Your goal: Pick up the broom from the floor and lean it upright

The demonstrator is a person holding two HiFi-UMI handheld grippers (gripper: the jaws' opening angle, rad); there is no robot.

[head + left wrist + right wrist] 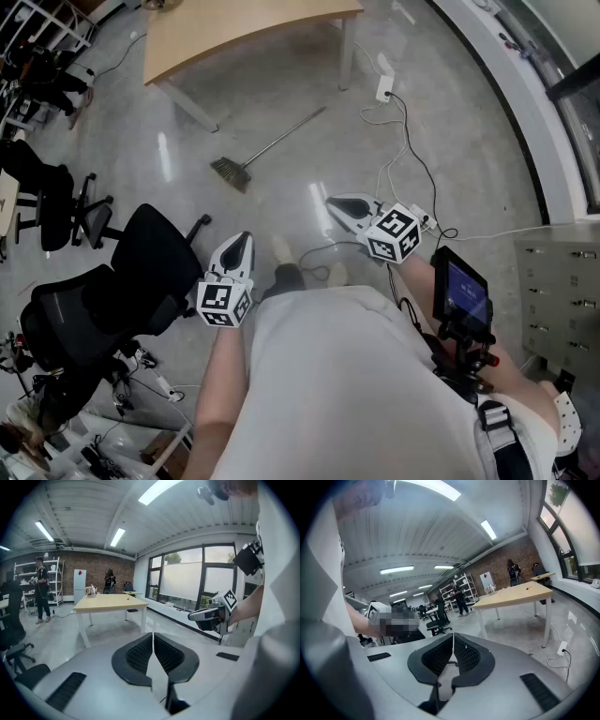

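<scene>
The broom [267,148] lies flat on the polished floor ahead of me, brush head [230,172] nearer and to the left, thin handle running up-right toward the table. Both grippers hover in the air well short of it, over my body. My left gripper [246,236] [153,635] has its black ribbed jaws pressed together with nothing between them. My right gripper [330,201] [453,637] is likewise shut and empty; it also shows in the left gripper view as the right gripper [208,615]. The broom appears in neither gripper view.
A wooden table [244,33] with white legs stands beyond the broom. Black office chairs [141,272] crowd the left. A power strip [384,88] and white cables [403,159] trail on the floor at right, near a grey cabinet [562,281]. People [42,590] stand by far shelves.
</scene>
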